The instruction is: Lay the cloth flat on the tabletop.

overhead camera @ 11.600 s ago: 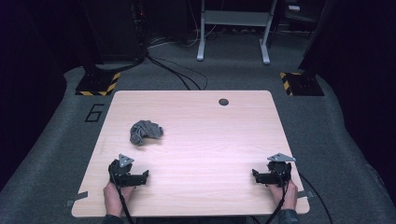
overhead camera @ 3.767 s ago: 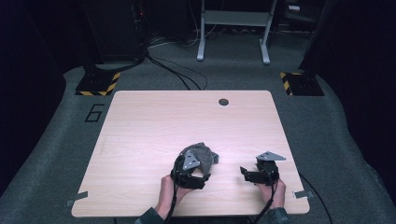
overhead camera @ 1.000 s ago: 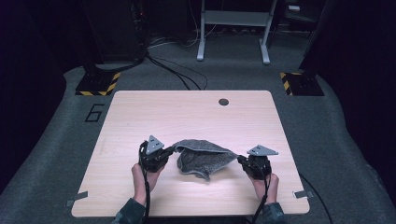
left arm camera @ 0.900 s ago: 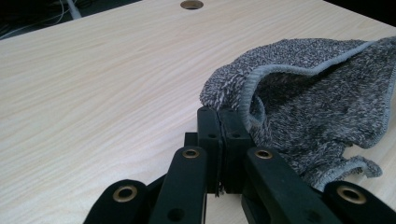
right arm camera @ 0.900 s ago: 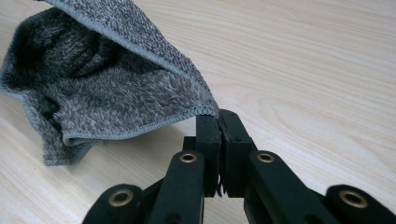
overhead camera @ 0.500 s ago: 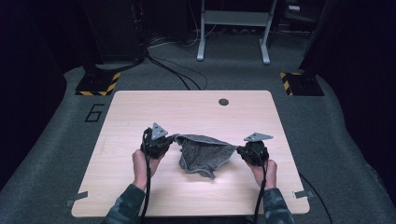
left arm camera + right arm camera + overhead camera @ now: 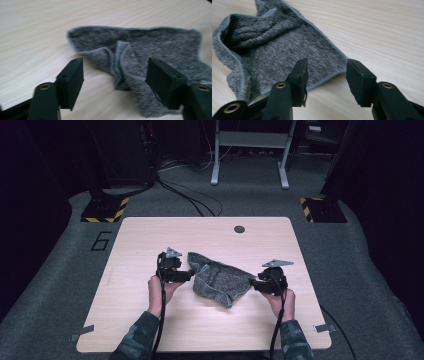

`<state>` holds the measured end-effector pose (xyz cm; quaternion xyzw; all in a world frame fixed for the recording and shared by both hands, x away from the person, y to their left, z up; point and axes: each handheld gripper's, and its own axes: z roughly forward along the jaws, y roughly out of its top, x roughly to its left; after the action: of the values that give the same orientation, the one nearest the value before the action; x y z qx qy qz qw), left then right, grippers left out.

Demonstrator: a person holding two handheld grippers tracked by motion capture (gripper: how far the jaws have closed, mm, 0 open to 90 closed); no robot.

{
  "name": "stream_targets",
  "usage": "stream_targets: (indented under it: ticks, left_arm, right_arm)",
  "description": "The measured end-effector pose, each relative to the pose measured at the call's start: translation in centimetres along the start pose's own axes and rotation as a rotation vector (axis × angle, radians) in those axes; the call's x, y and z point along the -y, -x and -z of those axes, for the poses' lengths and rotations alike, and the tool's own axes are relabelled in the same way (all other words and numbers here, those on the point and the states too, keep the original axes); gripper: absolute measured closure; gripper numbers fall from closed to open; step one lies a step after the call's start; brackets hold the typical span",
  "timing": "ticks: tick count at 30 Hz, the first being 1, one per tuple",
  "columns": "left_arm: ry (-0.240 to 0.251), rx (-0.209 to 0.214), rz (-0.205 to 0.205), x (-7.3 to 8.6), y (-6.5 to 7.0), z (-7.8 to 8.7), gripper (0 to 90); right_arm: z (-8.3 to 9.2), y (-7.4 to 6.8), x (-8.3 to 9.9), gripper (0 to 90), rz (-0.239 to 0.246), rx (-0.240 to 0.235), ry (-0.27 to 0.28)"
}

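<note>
Grey cloth (image 7: 220, 279) lies part-spread at mid-desk (image 7: 150, 235), folds remaining. Our left gripper (image 7: 187, 275) has just been opening its jaws, released at the cloth's left corner; our right gripper (image 7: 252, 283) likewise, corner lying free between them.

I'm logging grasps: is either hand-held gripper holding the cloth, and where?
Nothing is held. Both jaws have just opened; the grey cloth lies loose on the table.

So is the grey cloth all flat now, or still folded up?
Partly spread. The grey cloth lies stretched across the table, but one hemmed edge is folded over itself and the far end is bunched into wrinkles.
</note>
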<state>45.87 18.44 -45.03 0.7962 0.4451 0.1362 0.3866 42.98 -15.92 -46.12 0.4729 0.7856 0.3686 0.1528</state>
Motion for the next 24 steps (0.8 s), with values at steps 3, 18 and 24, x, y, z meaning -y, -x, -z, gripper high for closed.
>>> stream_targets:
  ticks: [3, 18, 24]
  left_arm:
    - [-0.033, 0.023, -0.007, 0.1, 0.8, -1.1, 28.2]
    - [-0.098, 0.122, 0.000, 4.3, 1.1, -2.9, 82.6]
    - [-0.103, 0.132, 0.009, 6.0, 0.9, -2.0, 83.3]
  right_arm:
    - [-1.1, -0.8, -0.3, 51.6, 0.052, -0.022, -0.029]
    - [-5.6, -1.7, 1.1, 66.6, 0.079, -0.003, -0.158]
    - [-5.4, -1.8, 1.4, 66.8, 0.064, 0.000, -0.148]
